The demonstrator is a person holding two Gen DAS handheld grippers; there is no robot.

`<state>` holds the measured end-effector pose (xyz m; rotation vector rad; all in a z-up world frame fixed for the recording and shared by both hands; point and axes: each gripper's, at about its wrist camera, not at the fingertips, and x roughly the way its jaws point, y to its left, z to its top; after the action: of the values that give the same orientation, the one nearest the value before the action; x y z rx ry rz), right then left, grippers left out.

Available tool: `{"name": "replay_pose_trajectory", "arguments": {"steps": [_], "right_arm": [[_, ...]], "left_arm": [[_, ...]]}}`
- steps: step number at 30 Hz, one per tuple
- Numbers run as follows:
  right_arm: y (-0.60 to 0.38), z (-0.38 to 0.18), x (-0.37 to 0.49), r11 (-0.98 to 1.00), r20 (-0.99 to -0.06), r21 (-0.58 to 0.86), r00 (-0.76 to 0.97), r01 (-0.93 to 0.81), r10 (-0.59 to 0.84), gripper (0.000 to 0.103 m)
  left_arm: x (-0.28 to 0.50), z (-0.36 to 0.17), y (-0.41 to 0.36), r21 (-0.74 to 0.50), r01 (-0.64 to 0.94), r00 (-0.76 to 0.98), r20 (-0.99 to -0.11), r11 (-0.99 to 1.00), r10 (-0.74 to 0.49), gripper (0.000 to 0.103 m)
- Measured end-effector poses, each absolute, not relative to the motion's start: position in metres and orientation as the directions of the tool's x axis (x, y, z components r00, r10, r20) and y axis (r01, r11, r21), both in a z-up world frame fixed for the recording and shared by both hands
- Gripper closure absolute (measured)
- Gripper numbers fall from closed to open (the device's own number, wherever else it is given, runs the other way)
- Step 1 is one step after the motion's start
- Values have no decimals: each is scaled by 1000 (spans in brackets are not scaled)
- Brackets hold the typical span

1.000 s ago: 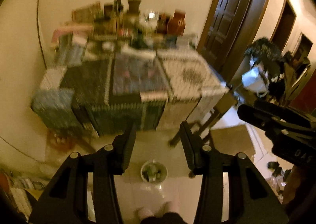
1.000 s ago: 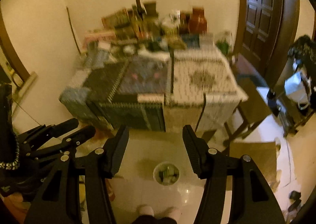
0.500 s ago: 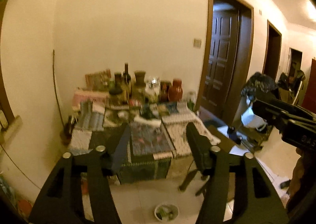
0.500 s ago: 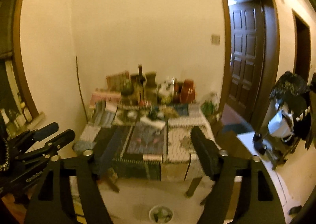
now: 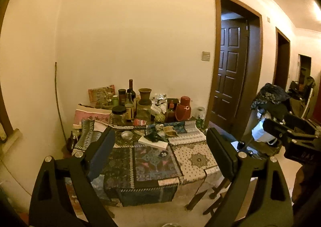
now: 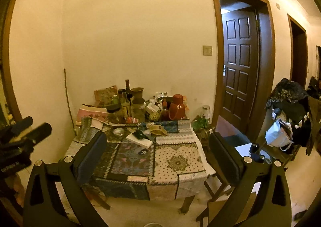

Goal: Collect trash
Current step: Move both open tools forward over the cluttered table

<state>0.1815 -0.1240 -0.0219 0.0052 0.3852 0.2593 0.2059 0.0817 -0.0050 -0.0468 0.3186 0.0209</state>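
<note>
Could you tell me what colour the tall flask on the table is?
The lidded flask is red, clearest in the right wrist view.

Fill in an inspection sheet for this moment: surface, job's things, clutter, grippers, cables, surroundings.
Surface: table under patchwork cloths, against the wall.
Job's things: crumpled foil at the back, paper scraps mid-table; bin rim barely showing at the bottom edge.
Clutter: wine bottle, clay vase, red flask, dark-lidded jar, white box, small metal dish.
Grippers: left gripper and right gripper open, jaws just widened, nothing between them.
Cables: thin line up the wall left of the table; cable or stick, cannot tell.
Surroundings: dark panelled door, wall switch, loaded rack at right.
</note>
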Motion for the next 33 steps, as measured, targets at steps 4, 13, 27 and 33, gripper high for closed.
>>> {"name": "replay_pose_trajectory", "arguments": {"steps": [4, 13, 27, 33], "right_arm": [[-135, -25, 228, 960, -395, 65, 876, -273, 276, 2], [-155, -27, 334, 936, -437, 23, 839, -350, 325, 2], [-120, -90, 452, 902, -622, 30, 699, -430, 353, 2], [-84, -116, 506, 932, -681, 101, 659, -349, 320, 2]], "left_arm": [[251, -4, 79, -53, -60, 943, -331, 997, 39, 11], [354, 1, 77, -134, -190, 926, -355, 973, 132, 11], [470, -53, 143, -110, -330, 828, -511, 937, 232, 11], [543, -94, 203, -100, -268, 780, -607, 958, 155, 11]]}}
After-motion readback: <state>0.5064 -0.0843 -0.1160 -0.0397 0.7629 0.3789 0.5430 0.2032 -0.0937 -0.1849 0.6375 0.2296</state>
